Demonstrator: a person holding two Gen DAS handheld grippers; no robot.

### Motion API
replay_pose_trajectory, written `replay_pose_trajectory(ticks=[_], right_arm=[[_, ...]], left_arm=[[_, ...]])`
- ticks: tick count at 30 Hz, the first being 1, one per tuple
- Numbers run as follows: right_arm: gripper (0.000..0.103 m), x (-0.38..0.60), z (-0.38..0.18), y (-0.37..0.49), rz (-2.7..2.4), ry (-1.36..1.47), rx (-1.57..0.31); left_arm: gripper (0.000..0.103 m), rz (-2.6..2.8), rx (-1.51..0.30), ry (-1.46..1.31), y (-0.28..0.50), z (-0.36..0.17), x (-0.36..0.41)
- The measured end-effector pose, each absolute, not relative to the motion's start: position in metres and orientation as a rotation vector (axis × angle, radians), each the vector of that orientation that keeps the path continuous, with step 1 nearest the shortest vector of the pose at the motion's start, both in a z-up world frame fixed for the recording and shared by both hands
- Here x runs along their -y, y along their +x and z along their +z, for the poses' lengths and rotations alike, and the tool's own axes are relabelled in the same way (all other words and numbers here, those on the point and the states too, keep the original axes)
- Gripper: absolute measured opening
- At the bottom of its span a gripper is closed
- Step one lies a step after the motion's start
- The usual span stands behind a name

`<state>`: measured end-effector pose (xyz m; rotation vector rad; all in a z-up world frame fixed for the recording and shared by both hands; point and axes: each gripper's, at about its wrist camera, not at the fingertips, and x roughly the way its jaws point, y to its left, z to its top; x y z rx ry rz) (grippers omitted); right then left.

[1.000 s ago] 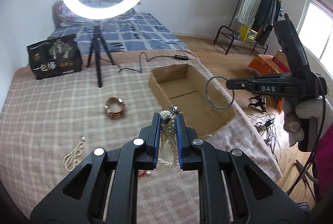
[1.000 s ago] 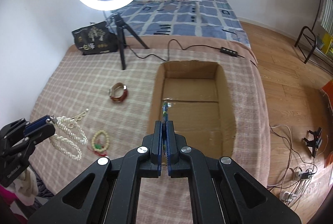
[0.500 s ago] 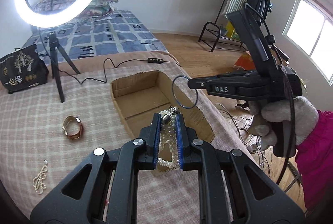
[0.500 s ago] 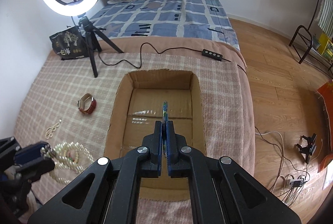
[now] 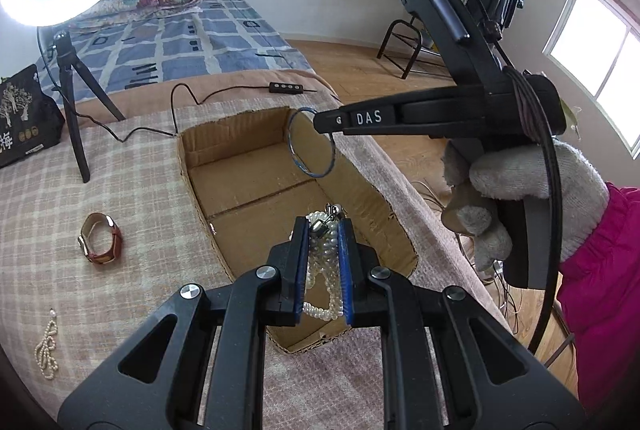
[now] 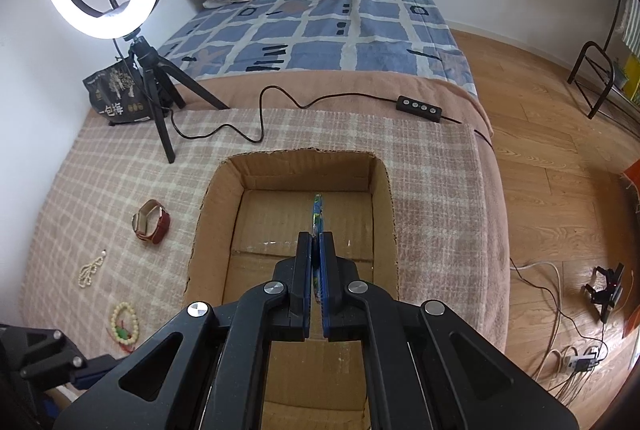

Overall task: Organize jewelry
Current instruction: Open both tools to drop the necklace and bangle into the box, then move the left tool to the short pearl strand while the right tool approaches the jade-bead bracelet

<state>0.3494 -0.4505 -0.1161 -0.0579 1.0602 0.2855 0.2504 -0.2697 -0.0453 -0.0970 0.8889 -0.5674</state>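
My left gripper (image 5: 323, 230) is shut on a bunch of white pearl necklaces (image 5: 325, 262) and holds it above the near end of the open cardboard box (image 5: 256, 186). My right gripper (image 6: 317, 242) is shut on a thin blue bangle (image 6: 317, 214), seen edge-on over the box (image 6: 304, 222). In the left wrist view the bangle (image 5: 311, 142) hangs from the right gripper (image 5: 320, 122) above the box's far end. A brown watch (image 6: 151, 222), a small pearl string (image 6: 90, 268) and a bead bracelet (image 6: 125, 322) lie on the plaid blanket.
A ring light on a tripod (image 6: 156, 98) stands at the back left with a black bag (image 6: 118, 92) beside it. Its cable and switch (image 6: 418, 108) run behind the box. The bed's right edge drops to a wooden floor (image 6: 560, 166) with cables.
Both grippers have moved forward over the cardboard box with their loads. The left gripper swung right, from over the blanket to over the box's near end. Both stayed shut.
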Motion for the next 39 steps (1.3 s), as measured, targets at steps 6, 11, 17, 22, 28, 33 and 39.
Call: replay_pose_trajectory(ticks=[6,11,17,22,28,33,39], right_arm=[[0.002,0.449,-0.122,0.356,0.288,-0.052,-1.051],[0.037,0.452,-0.122,0.358,0.269,-0.044,-1.047],[0.069,0.461,-0.116,0.356,0.200,-0.034,-1.018],[0.069,0.461,-0.114,0.352,0.170,-0.040,-1.032],[0.069,0.457,-0.100,0.341,0.166,-0.034,-1.010],[0.069,0.452,-0.086,0.327,0.171,-0.026,-0.988],[0.069,0.437,-0.070,0.306,0.183,-0.019,-0.956]], left_arm=[[0.012,-0.574,-0.905,-0.094,0.256,-0.053,0.272],[0.037,-0.582,-0.937,-0.110,0.259,-0.056,0.271],[0.054,-0.565,-0.925,-0.085,0.253,-0.058,0.270],[0.054,-0.564,-0.921,-0.054,0.246,-0.056,0.270],[0.055,-0.546,-0.910,-0.058,0.238,-0.045,0.258],[0.055,-0.520,-0.890,-0.056,0.226,-0.034,0.239],[0.055,-0.468,-0.866,-0.052,0.209,-0.021,0.200]])
